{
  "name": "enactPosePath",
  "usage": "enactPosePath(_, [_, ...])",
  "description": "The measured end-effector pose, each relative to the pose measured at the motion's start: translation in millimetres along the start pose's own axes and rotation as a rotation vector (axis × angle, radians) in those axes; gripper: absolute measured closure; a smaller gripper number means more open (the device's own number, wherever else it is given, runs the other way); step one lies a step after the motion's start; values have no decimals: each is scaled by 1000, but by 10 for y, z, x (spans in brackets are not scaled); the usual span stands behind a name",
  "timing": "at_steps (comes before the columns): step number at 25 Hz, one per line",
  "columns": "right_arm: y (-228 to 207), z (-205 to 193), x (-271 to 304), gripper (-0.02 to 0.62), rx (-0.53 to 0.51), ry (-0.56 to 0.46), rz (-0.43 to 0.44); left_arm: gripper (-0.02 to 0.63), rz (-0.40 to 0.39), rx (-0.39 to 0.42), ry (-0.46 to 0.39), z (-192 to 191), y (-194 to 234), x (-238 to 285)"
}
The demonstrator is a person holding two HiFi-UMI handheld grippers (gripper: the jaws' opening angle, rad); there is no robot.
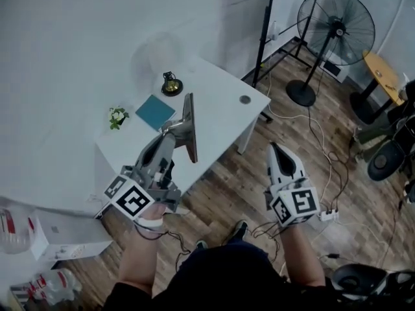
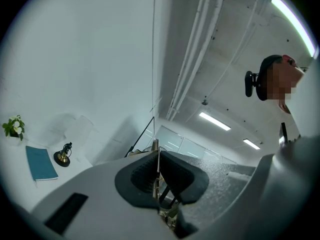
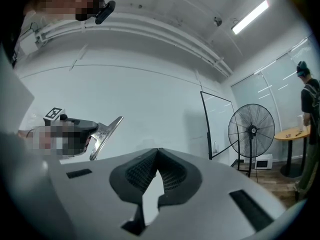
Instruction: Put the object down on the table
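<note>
Jaws of the left gripper (image 1: 170,138) are pinched on a flat metal tool (image 1: 190,127), which is held upright above the near edge of the bench (image 1: 220,102) and not yet set down, while the right gripper's (image 1: 276,150) jaws are pressed together, empty, beside the bench.

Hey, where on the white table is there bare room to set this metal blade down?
Bare: the right half of the table, between the brass ornament and the round grommet. Crowded: the left end, with plant, teal notebook and ornament.
</note>
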State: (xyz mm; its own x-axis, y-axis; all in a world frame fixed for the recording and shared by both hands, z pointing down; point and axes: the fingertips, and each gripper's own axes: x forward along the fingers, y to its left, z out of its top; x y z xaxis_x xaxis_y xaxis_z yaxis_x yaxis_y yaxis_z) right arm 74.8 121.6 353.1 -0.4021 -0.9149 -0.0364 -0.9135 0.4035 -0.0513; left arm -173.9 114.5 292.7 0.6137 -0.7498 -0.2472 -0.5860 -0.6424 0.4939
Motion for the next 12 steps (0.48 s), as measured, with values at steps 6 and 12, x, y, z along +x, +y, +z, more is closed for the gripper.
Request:
enactPosePath(6, [78,1,139,591,38,-9,29,592,30,18,-2,52,37,-63])
enactPosePath(12, [145,-23,242,591,57,-6,67,592,55,32,-14,90,26,-119])
